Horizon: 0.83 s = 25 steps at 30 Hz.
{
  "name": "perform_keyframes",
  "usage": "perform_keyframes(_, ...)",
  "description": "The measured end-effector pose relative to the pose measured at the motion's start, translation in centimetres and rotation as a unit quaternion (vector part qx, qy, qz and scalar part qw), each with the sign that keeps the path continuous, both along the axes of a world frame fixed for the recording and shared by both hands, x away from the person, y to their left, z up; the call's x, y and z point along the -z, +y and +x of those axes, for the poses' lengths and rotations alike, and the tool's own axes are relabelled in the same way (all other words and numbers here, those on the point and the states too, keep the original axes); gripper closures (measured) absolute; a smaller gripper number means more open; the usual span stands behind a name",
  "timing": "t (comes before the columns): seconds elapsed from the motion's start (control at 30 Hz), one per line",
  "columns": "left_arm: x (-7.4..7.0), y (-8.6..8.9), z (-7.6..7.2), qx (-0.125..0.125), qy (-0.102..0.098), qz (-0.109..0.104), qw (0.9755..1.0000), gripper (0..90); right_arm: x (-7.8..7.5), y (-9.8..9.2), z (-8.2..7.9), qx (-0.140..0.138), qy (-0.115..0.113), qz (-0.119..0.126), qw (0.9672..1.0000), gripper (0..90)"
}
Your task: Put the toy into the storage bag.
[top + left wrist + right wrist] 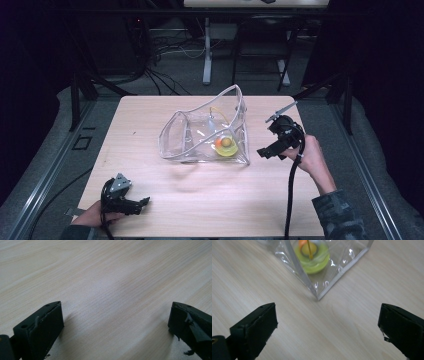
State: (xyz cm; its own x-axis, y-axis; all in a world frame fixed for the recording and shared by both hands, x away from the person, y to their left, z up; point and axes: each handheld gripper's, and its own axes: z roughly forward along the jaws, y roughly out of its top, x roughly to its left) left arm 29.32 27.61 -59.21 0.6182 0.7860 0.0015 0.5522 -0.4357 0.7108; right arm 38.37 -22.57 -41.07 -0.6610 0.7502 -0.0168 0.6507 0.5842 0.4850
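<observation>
Clear bag [205, 132] mid-worktop [150, 200], yellow-green toy [226, 146] inside at its right corner. Right gripper [265, 152] just right of bag, jaws wide, empty. Left gripper [142, 202] well below-left of bag, jaws wide, empty. Risk: thin slick film slips from jaws, bag slides, toy rolls out.

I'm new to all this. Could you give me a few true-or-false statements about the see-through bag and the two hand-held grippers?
1. The clear plastic pouch lies on the pale wooden table. True.
2. The right gripper clamps the pouch's corner. False: its jaws stand open, apart from the pouch.
3. A yellow-green round toy sits inside the pouch. True.
4. The left gripper holds the toy. False: it is open over bare table.
</observation>
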Motion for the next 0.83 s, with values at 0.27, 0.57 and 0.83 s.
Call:
perform_keyframes(0.27, 0.0, 0.0, 0.0, -0.001, 0.001, -0.001, 1.0, 0.0, 3.9, -1.2, -1.0, 0.014, 0.033, -0.001, 0.9994, 2.0)
perform_keyframes(0.57, 0.0, 0.0, 0.0, -0.001, 0.0, -0.001, 1.0, 0.0, 8.8, -2.1, -1.8, 0.02, 0.073, -0.002, 0.9972, 3.5)
perform_keyframes(0.83, 0.0, 0.0, 0.0, 0.001, 0.001, -0.001, 1.0, 0.0, 10.2, -3.4, -2.2, 0.038, 0.078, -0.011, 0.9962, 5.0)
